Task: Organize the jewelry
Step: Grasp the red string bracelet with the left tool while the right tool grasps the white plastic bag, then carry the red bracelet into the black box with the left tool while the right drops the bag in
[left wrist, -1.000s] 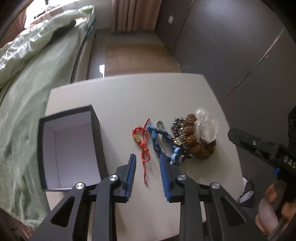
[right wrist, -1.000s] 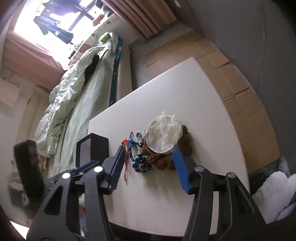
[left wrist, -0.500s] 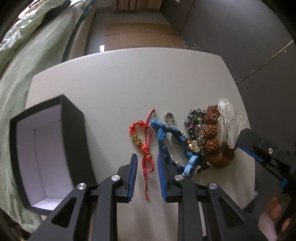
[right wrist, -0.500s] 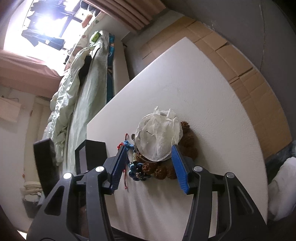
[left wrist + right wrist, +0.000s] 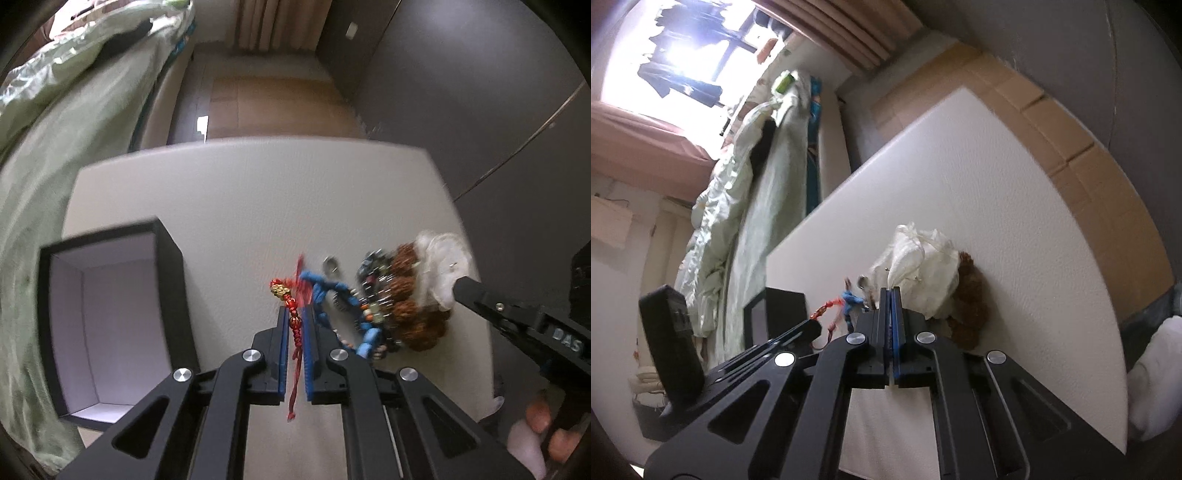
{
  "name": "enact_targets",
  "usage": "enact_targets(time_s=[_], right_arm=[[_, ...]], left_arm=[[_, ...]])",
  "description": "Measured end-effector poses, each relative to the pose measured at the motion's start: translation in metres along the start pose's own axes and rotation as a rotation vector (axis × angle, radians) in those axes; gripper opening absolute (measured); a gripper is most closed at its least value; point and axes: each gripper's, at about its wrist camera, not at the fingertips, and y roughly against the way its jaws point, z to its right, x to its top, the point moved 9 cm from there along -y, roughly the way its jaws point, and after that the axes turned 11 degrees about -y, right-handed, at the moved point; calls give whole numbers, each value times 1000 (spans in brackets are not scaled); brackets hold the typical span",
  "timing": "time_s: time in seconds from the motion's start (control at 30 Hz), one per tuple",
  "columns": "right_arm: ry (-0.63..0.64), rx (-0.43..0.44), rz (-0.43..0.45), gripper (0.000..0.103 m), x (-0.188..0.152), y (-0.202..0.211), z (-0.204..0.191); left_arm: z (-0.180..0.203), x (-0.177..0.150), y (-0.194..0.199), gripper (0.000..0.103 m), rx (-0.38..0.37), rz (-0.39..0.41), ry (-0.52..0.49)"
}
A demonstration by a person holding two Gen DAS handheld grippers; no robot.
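My left gripper (image 5: 294,325) had just closed on the red knotted cord bracelet (image 5: 291,314), right of the open black box (image 5: 110,325), to separate it; my right gripper (image 5: 891,295) pinched the white gauze pouch (image 5: 923,266), steadying the pile.

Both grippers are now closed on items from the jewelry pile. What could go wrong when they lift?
The red cord bracelet in the left gripper lies against the blue bracelet, so it might drag it along. The right gripper pinches only a fold of the white pouch; it may slip or disturb the brown beads.
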Motion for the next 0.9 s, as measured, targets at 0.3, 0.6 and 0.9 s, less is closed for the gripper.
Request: enact_targets(time_s=[0.3,0.6,0.9], right_arm=[[8,97,89,2,-2,37,-20],[61,199,190,2,-11,71,-59],[87,276,195,2,-29,69,-87]], left_arm=[[-1,6,58,5,-34,139,10],[-20,9,113,5,-61,274,65],[-56,3,139,5,-36,343,134]])
